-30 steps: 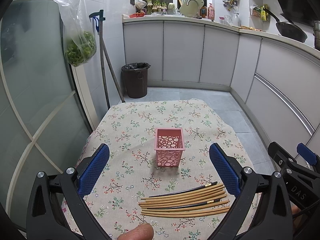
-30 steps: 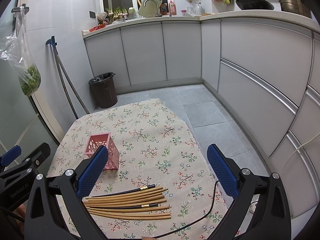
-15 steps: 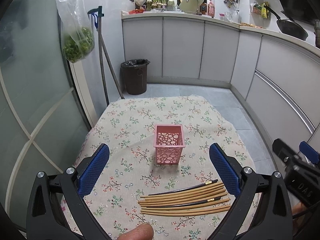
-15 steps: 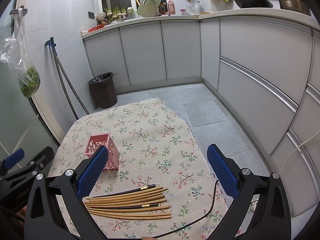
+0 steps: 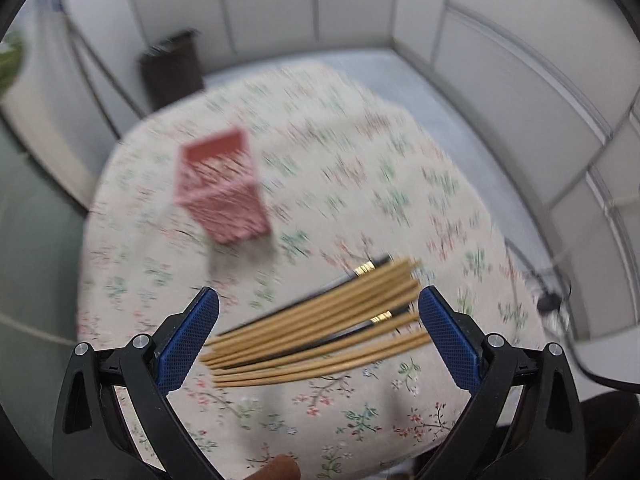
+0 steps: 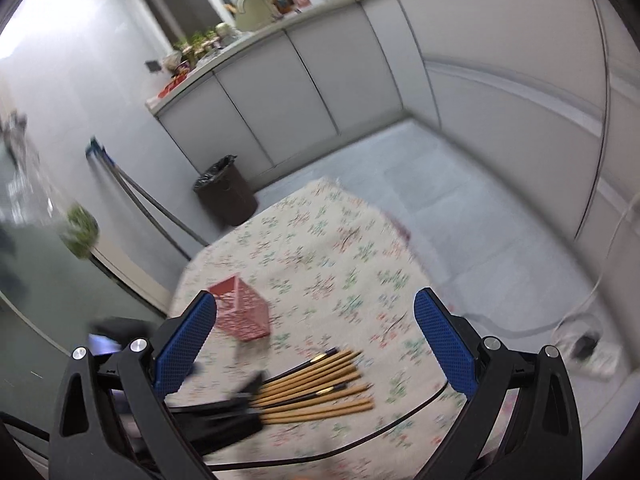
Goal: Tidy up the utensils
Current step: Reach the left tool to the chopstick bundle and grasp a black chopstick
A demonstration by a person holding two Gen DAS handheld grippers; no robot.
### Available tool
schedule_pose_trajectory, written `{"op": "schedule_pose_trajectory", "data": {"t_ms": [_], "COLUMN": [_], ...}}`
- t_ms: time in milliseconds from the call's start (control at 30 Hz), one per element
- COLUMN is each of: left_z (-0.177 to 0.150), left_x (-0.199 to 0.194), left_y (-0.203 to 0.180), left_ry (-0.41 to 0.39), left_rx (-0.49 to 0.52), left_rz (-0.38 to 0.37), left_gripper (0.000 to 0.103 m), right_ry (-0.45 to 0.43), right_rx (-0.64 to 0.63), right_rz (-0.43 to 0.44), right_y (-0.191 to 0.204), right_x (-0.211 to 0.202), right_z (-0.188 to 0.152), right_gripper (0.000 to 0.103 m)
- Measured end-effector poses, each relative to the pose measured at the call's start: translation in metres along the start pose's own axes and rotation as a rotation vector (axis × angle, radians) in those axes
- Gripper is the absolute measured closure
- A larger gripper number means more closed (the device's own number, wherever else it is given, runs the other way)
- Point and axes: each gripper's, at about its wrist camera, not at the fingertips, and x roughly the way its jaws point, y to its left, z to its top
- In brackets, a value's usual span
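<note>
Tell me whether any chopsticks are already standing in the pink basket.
No: the pink basket holds none, and the chopsticks all lie on the tablecloth.

Legible text: none. You find no readable lettering, label, brand or number in either blurred view.

Matt wooden chopsticks [image 5: 320, 320] (floral cloth [image 5: 360, 400] beneath)

Floral cloth [image 6: 320, 248] covers counter. Dark bin [image 6: 226, 192] with black liner stands on grey tile floor [image 6: 440, 184] before white cabinets [image 6: 300, 92]. Mop [image 6: 132, 188] leans on wall beside bin. Bag of greens [image 6: 80, 230] hangs left. Black cable [image 6: 400, 420] crosses cloth's near edge.
</note>
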Motion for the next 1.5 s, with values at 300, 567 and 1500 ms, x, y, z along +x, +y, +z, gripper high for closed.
{"op": "schedule_pose_trajectory", "data": {"t_ms": [300,567,1500], "left_z": [0.034,0.057,0.051], "left_x": [0.082,0.119,0.181], "left_y": [-0.018,-0.023,-0.032], "left_ry": [0.244,0.385,0.461], "left_rx": [0.070,0.116,0.255], "left_rz": [-0.047,-0.049,-0.044], "left_gripper": [0.012,0.027,0.056], "right_ry": [0.123,0.207,0.258], "right_rx": [0.177,0.303,0.358], "right_rz": [0.030,0.057,0.074], "right_y": [-0.039,-0.065,-0.074], "right_x": [0.028,0.047,0.056], "right_z": [0.008,0.007,0.003], "right_gripper": [0.007,0.007,0.007]}}
